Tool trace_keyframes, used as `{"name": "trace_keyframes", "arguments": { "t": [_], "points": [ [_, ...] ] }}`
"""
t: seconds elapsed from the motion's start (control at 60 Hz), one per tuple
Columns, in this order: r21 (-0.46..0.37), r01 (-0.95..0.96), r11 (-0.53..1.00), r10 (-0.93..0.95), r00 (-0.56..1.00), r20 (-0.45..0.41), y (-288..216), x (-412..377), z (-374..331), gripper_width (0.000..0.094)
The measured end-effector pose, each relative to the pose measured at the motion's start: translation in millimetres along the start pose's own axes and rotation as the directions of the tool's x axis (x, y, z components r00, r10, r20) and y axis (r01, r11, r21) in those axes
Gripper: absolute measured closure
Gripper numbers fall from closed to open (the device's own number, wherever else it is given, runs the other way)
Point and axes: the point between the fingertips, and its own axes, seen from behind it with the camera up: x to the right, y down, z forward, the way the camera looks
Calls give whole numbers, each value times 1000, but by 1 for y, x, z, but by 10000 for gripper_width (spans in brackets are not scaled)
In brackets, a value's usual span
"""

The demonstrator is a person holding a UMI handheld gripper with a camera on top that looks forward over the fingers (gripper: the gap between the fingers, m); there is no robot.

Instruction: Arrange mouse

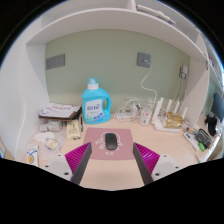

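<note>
On the table, ahead of us:
Mouse pad: we see it pink, lying flat just beyond the fingers.
Detergent bottle: blue, upright behind the pad.
Gripper: we hold its fingers spread apart, grasping nothing.
Mouse: dark, resting on the pad, just ahead of the gap.
Risk: we judge that closing off-centre could spin the rounded mouse or push it off the pad.
</note>
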Motion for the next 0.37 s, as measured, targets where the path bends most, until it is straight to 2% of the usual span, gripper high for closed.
{"name": "trace_keyframes", "arguments": {
  "t": [0.2, 0.367],
  "points": [
    [17, -2, 1000, 2, 1000, 1, 17, -2, -60, 85],
    [9, 7, 1000, -7, 1000, -9, 30, 0, -79, 84]
  ]
}}
